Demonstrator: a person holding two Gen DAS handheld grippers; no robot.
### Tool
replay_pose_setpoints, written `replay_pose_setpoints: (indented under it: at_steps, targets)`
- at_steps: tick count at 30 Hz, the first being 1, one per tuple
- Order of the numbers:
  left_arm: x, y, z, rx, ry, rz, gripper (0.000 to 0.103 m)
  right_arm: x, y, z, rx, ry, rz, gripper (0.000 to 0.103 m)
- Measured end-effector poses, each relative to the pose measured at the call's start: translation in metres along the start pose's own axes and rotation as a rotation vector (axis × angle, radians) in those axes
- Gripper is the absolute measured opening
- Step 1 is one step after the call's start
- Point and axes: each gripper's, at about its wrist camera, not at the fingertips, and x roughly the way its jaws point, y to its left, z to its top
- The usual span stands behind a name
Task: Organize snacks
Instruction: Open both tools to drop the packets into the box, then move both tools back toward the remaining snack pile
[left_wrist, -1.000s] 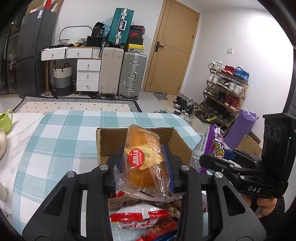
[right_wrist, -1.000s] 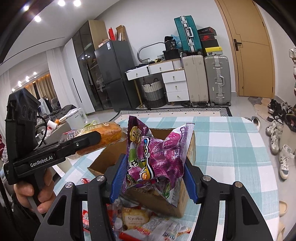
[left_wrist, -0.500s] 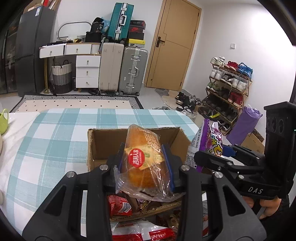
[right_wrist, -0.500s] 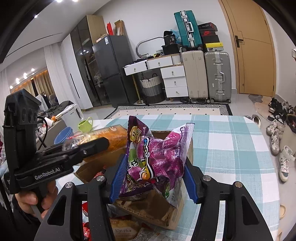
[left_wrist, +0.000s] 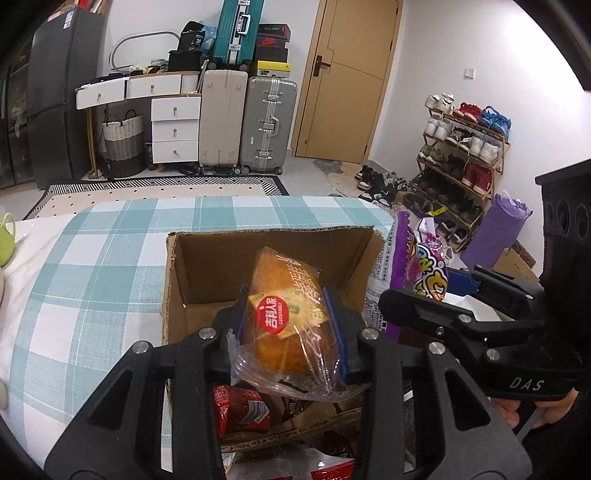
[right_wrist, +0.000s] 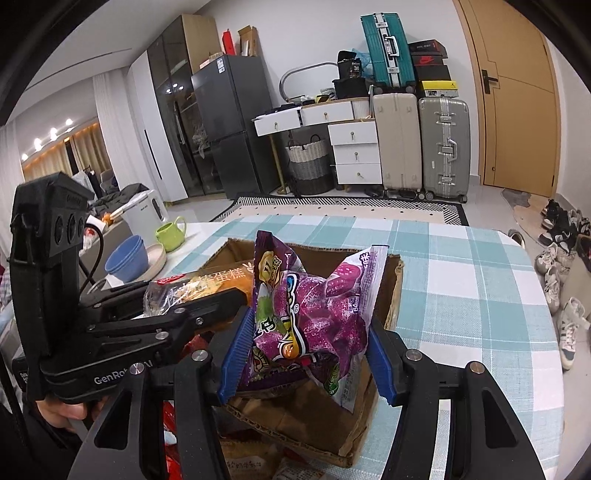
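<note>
The left gripper (left_wrist: 291, 317) clenches a soft golden cake (left_wrist: 286, 314) in a clear crinkled wrapper with a round red sticker, between its blue ribbed pads. The cake hangs above the open brown cardboard box (left_wrist: 207, 266). The right gripper (right_wrist: 304, 343) grasps a shiny purple snack bag (right_wrist: 310, 317), puffy and wrinkled, at the box's right side. The box stands on a table (left_wrist: 92, 266) with a teal and white checked cloth. A red packet (left_wrist: 240, 410) lies near the box's front.
</note>
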Motion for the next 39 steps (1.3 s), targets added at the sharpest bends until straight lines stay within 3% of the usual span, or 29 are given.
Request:
replay_pose_setpoints:
  at_steps: [8, 14, 17, 19, 24, 27, 30, 39]
  targets:
    - [0.010, -0.006, -0.007, 0.034, 0.030, 0.016, 0.034, 0.005, 0.000, -0.003, -0.001, 0.019, -0.010, 0.060]
    - [0.006, 0.002, -0.009, 0.012, 0.042, 0.024, 0.039, -0.001, 0.006, -0.004, -0.028, 0.016, -0.021, 0.074]
    - [-0.001, 0.005, -0.010, 0.006, 0.043, 0.034, 0.051, -0.007, 0.009, -0.006, -0.043, -0.006, -0.032, 0.090]
    - [-0.008, 0.006, -0.010, 0.009, 0.030, 0.048, 0.075, -0.014, 0.010, -0.009, -0.042, -0.024, -0.047, 0.097]
    - [-0.033, 0.005, -0.011, 0.011, -0.030, 0.051, 0.087, -0.034, 0.005, -0.011, -0.007, -0.067, -0.075, 0.102]
    - [-0.049, 0.004, -0.013, 0.012, -0.045, 0.052, 0.102, -0.049, 0.001, -0.013, 0.019, -0.089, -0.079, 0.102]
    - [-0.066, 0.001, -0.016, 0.026, -0.073, 0.065, 0.102, -0.062, -0.001, -0.017, 0.036, -0.104, -0.084, 0.102]
    - [-0.110, -0.005, -0.039, 0.032, -0.062, 0.069, 0.102, -0.092, 0.003, -0.043, 0.061, -0.095, -0.095, 0.102]
